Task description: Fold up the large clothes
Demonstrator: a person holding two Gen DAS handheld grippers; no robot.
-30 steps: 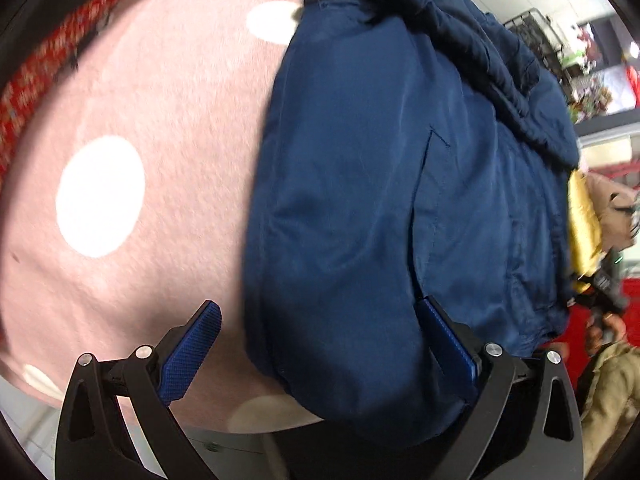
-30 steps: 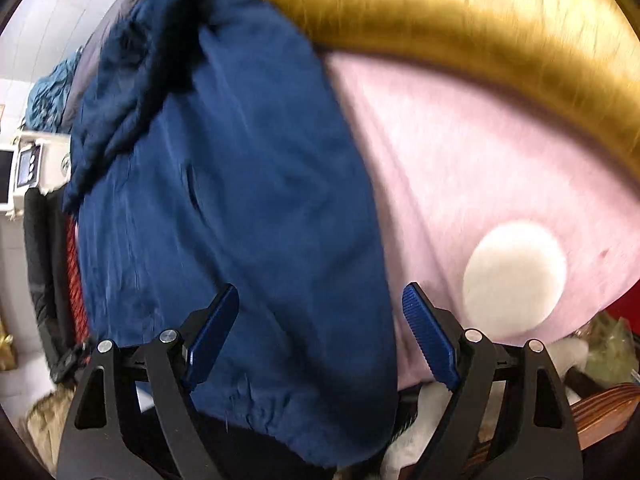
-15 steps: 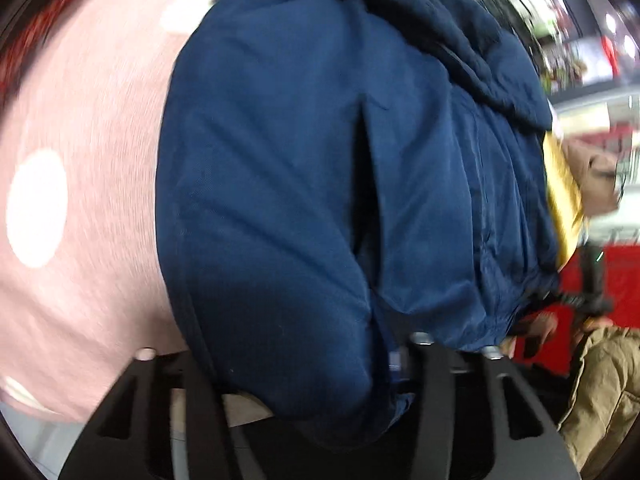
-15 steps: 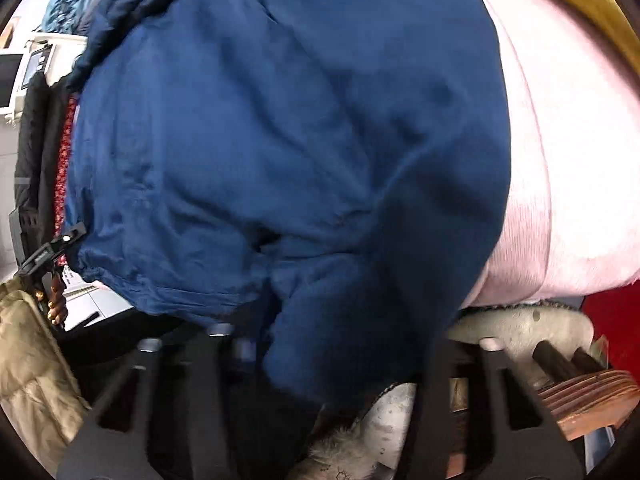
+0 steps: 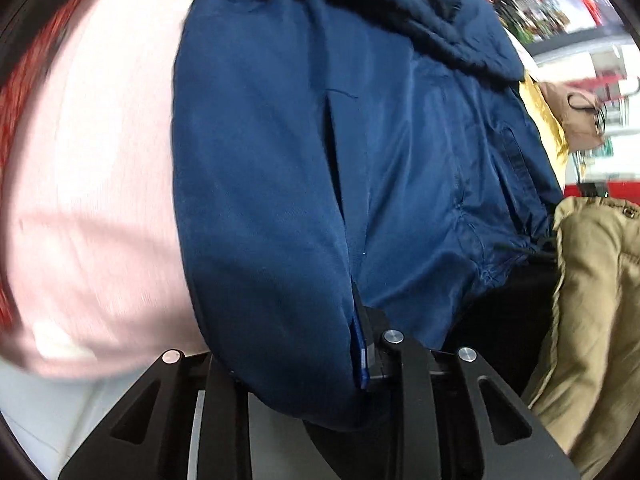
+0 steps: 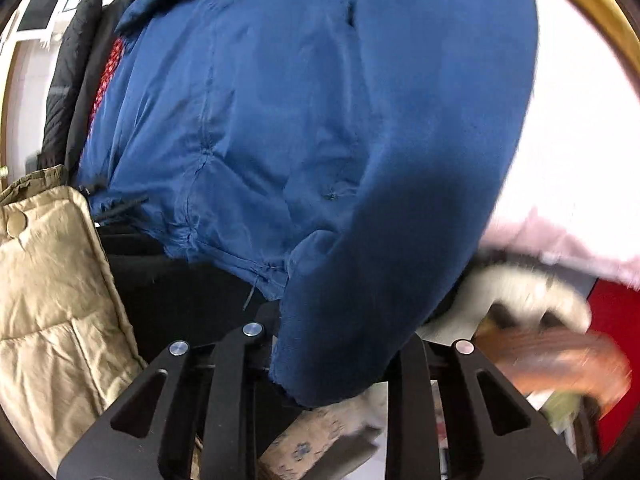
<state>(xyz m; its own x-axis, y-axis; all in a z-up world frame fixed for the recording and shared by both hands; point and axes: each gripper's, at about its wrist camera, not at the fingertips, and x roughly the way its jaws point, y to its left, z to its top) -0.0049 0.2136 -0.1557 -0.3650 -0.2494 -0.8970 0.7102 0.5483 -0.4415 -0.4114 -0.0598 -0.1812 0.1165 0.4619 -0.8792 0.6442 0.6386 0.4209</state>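
Since a second ago both jaws are closing: left hand-held gripper (image 5: 316, 356) and right hand-held gripper (image 6: 332, 360) each pinch a sleeve end of the blue jacket (image 5: 280, 160), lifting it off the pink blanket (image 5: 100, 200), so the fold is starting.

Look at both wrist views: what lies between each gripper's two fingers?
A blue jacket sleeve fills the left gripper in the left wrist view; the other sleeve fills the right gripper. Both jaws are closing.

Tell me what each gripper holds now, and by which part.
Both are closing on the blue jacket: left gripper and right gripper each pinch a sleeve end.
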